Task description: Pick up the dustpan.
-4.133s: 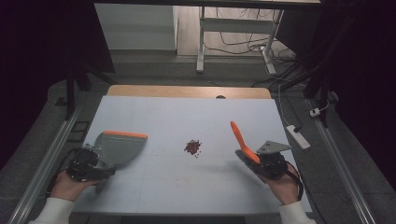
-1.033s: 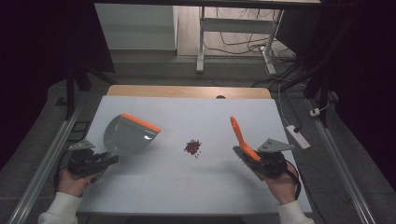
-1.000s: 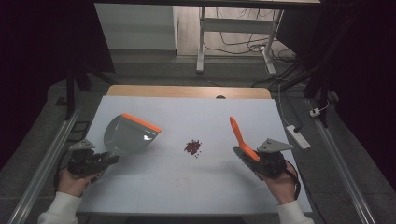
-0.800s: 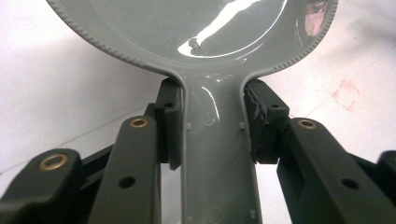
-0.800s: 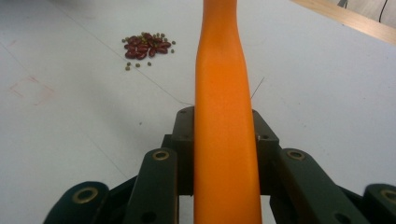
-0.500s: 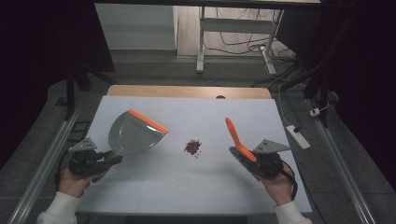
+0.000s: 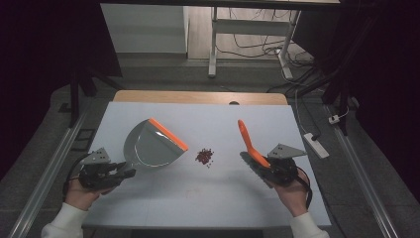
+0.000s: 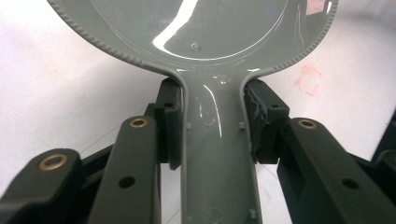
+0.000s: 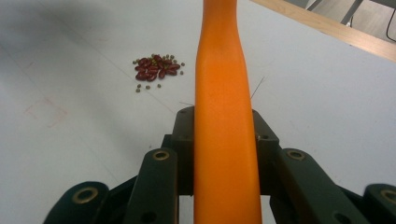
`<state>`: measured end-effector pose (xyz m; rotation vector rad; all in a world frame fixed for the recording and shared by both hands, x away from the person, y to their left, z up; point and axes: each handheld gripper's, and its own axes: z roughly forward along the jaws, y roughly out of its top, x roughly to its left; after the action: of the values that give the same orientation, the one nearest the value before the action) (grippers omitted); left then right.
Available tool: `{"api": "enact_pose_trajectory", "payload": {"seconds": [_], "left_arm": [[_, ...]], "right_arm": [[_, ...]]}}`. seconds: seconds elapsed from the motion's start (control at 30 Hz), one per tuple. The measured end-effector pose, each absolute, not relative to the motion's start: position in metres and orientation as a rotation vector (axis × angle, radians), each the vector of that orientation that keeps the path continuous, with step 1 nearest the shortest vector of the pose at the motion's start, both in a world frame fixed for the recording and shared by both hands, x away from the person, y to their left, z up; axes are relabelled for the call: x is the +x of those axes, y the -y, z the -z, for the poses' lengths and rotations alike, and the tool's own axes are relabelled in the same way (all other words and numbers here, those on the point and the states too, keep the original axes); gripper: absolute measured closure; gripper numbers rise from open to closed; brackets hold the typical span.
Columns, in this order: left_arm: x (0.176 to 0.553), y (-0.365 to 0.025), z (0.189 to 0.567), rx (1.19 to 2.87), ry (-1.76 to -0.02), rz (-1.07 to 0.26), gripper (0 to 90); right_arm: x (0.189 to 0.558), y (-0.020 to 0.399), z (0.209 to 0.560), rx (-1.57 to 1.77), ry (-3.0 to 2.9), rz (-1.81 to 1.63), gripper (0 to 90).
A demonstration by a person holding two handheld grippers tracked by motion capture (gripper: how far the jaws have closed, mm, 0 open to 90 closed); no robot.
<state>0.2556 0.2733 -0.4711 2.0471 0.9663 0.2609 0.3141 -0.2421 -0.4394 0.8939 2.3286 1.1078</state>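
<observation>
My left hand-held gripper [image 7: 124, 173] pinches the grey handle of a dustpan [image 7: 151, 148]; in the left gripper view both jaws press against the handle's sides [image 8: 217, 154]. The dustpan is grey with an orange lip, tilted up, its open edge facing the middle of the bench [image 7: 198, 208]. My right hand-held gripper [image 7: 257, 163] clamps an orange brush handle [image 7: 247, 141], which slants up and away toward the far side; in the right gripper view the handle [image 9: 224, 116] runs straight up between the jaws, both pressed on it. I can't see the brush's bristle end. A small pile of beans [image 7: 204, 156], dark red with a few tiny greenish ones, lies on the white bench top between the dustpan and the brush handle, near the dustpan lip but apart from it, touching neither tool. In the right gripper view the beans [image 9: 156, 70] sit left of the handle. Faint red square mark on the bench [image 9: 46, 112] nearer my right gripper.
</observation>
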Motion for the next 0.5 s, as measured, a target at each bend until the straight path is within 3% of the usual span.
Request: {"api": "enact_pose_trajectory", "payload": {"seconds": [0.5], "left_arm": [[0.261, -0.262, 0.472, 2.137, -0.914, -0.206, 62.0]], "right_arm": [[0.346, 0.219, 0.413, 0.877, -2.298, -1.167, 70.0]]}}
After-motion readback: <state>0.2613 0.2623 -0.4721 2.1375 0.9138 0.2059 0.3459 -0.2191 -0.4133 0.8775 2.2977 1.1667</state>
